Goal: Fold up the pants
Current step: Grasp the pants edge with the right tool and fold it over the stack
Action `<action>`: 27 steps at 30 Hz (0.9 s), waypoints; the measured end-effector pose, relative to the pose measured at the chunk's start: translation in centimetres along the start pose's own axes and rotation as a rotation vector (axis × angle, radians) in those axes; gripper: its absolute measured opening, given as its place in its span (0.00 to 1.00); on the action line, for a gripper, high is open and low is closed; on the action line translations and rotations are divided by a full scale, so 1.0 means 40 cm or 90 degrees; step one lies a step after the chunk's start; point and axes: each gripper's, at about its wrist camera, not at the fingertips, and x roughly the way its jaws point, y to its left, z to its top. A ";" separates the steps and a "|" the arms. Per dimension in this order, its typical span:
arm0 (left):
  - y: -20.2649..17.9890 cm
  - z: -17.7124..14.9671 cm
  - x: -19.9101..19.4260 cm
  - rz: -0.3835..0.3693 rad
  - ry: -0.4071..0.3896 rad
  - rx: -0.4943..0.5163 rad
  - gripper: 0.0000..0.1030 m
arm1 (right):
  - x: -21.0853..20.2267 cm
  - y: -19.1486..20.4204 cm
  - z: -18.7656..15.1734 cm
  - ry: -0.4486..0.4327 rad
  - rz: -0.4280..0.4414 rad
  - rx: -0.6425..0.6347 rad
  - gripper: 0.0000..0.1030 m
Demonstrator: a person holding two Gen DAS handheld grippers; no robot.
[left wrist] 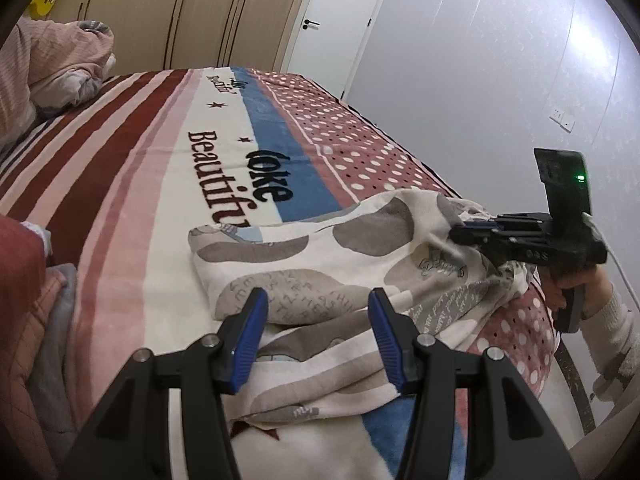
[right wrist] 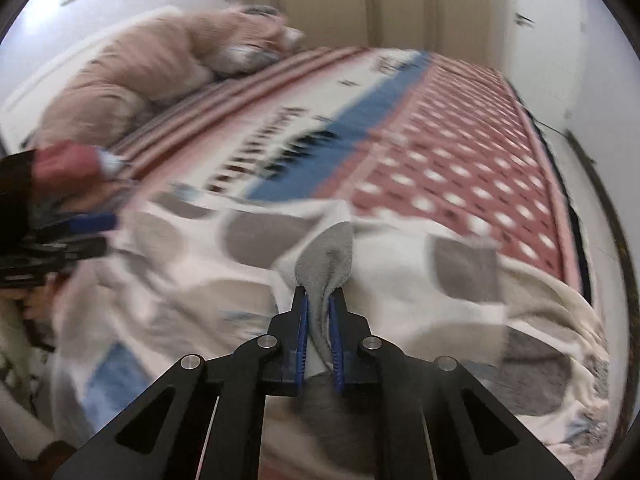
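Two claws at work on one pair of patterned pyjama pants (left wrist: 340, 256), spread across the striped and dotted blanket (left wrist: 132, 184) of the bed. Far left in the left wrist view: a pink quilt (left wrist: 52, 64) heaped at the bed's head, well apart from the garment. Next, left claw (left wrist: 318, 304) hovering just above the near edge of the pants, blue pads (left wrist: 250, 340) released and standing apart, cloth below but nothing pinched. Further right, right claw (right wrist: 318, 300) clenched on a raised grey-lined fold of the pants, a tuft of fabric poking up between the tips in its own view; same claw visible side-on in the left view at the garment's far right end, near the bed's edge. Heavy blur in the right view, so fine detail of the fabric there unreadable.

Step in hand, by judgement: gathering one end of the pants for a fold, right side gripped, left side not yet taken. Next move likely calls for lowering the left claw onto the matching edge, closing on a single layer, then lifting both ends together and carrying them over evenly to avoid a skewed crease.
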 end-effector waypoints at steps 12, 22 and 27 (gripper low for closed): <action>-0.006 -0.004 0.012 -0.013 -0.003 -0.003 0.47 | 0.051 0.171 -0.005 0.075 0.197 -0.014 0.26; 0.021 -0.006 -0.021 -0.008 -0.020 -0.014 0.47 | 0.038 0.094 0.062 0.021 0.012 -0.030 0.32; 0.042 -0.015 -0.031 -0.005 -0.023 -0.026 0.47 | 0.066 0.198 -0.009 0.060 0.028 -0.127 0.28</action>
